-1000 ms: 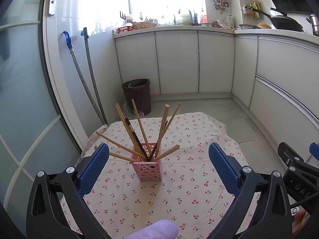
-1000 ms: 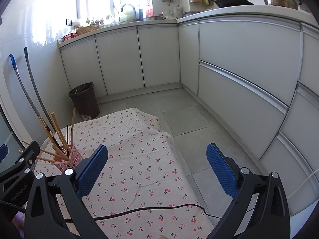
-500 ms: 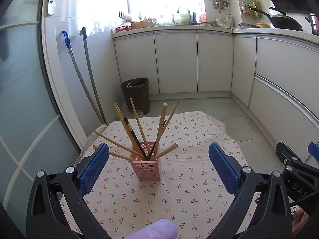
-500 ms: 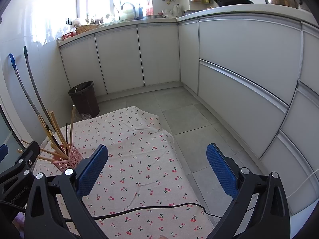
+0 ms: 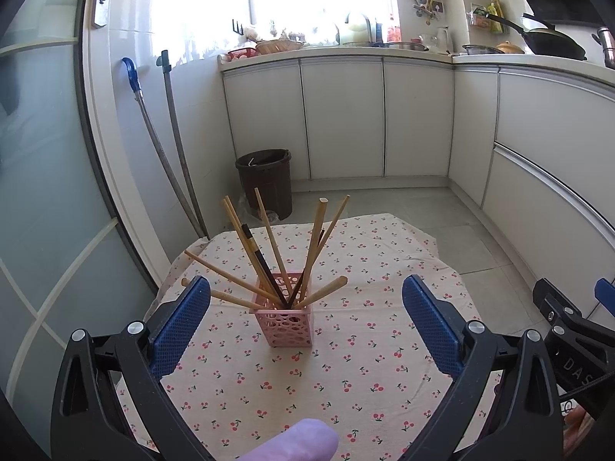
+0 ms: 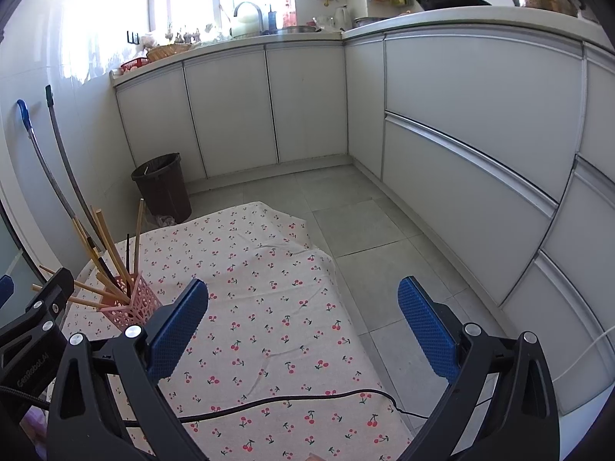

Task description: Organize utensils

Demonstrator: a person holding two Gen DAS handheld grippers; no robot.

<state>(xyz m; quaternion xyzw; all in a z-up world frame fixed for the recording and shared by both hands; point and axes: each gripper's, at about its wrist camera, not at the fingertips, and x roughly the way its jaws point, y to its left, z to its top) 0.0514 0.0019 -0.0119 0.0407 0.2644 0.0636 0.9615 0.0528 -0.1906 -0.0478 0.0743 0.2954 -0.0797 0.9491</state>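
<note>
A pink perforated holder (image 5: pixel 286 324) stands upright on a cherry-print cloth (image 5: pixel 346 365). Several wooden chopsticks (image 5: pixel 269 246) and a dark one fan out of it. My left gripper (image 5: pixel 305 326) is open and empty, its blue pads level with the holder on either side and a little nearer to me. The holder also shows at the left of the right wrist view (image 6: pixel 132 305). My right gripper (image 6: pixel 303 326) is open and empty over the cloth's right part, away from the holder.
The cloth (image 6: pixel 269 307) lies on a grey tiled floor. A black cable (image 6: pixel 288 403) crosses its near edge. A dark bin (image 5: pixel 265 180) and two mop handles (image 5: pixel 169 161) stand by the left wall. White cabinets (image 6: pixel 461 134) line the back and right.
Both grippers have drawn back and risen slightly; the holder sits a little farther from the left pads. Both stay open and empty.
</note>
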